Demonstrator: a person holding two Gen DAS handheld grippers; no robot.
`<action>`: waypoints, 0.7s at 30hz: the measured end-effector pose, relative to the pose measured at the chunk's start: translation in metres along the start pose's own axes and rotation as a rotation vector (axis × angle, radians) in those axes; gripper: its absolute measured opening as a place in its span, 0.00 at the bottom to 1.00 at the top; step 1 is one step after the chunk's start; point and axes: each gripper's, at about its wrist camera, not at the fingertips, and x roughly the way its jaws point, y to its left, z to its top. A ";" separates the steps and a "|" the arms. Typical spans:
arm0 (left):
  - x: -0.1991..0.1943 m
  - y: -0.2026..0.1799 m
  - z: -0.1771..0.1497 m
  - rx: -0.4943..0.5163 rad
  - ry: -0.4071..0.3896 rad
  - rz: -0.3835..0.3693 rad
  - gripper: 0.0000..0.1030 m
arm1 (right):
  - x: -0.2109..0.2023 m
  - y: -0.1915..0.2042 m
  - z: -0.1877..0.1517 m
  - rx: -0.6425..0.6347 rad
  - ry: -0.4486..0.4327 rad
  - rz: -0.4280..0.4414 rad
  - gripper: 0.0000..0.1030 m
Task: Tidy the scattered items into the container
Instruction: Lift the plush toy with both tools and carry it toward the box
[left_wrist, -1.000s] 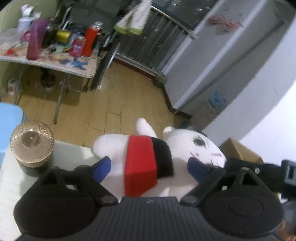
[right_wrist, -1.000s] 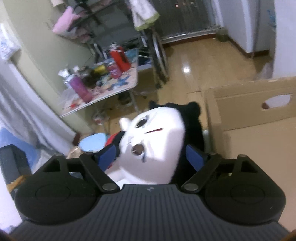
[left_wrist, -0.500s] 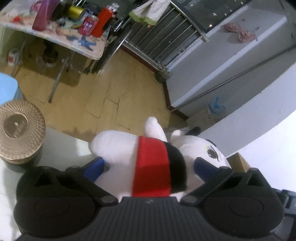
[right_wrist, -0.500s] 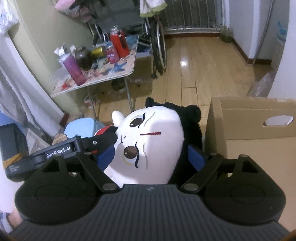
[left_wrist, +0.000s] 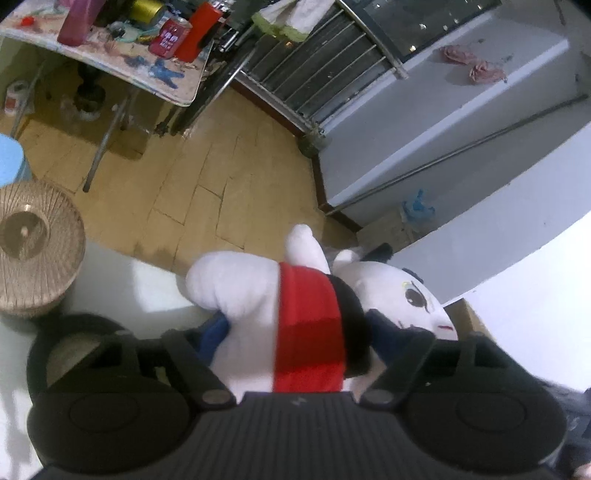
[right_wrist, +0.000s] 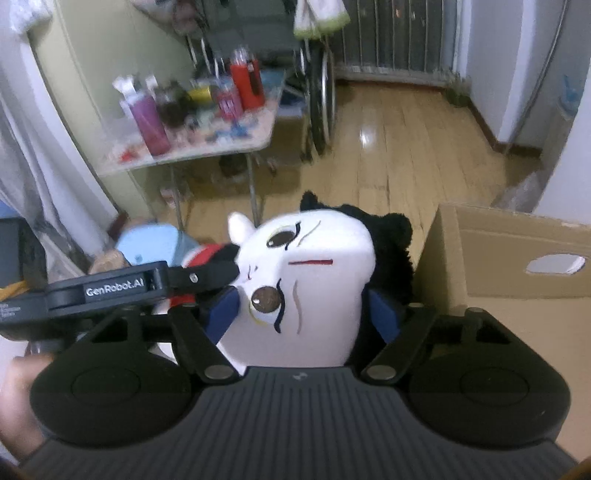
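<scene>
Plush toy lower body: hidden behind left gripper housing.
Round woven lid: cut by left edge.
Bottles on folding table: blurred.

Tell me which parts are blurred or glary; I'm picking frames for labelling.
Right wrist view: folding table and its bottles are smeared by motion blur, floor shows a bright glare spot, plush toy is sharp. Left wrist view: mostly sharp, fisheye bends the railing, and the plush toy's white body is nearly blown out.

white plush toy lying beside open cardboard box.
</scene>
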 end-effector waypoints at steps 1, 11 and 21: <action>-0.001 -0.001 -0.001 0.007 0.003 -0.004 0.72 | -0.002 0.001 -0.003 -0.009 -0.019 0.003 0.74; -0.024 -0.014 -0.007 0.042 -0.026 -0.055 0.70 | -0.039 0.001 -0.014 -0.030 -0.077 0.045 0.74; -0.048 -0.050 -0.009 0.138 -0.117 -0.057 0.70 | -0.075 0.004 -0.015 -0.029 -0.125 0.019 0.74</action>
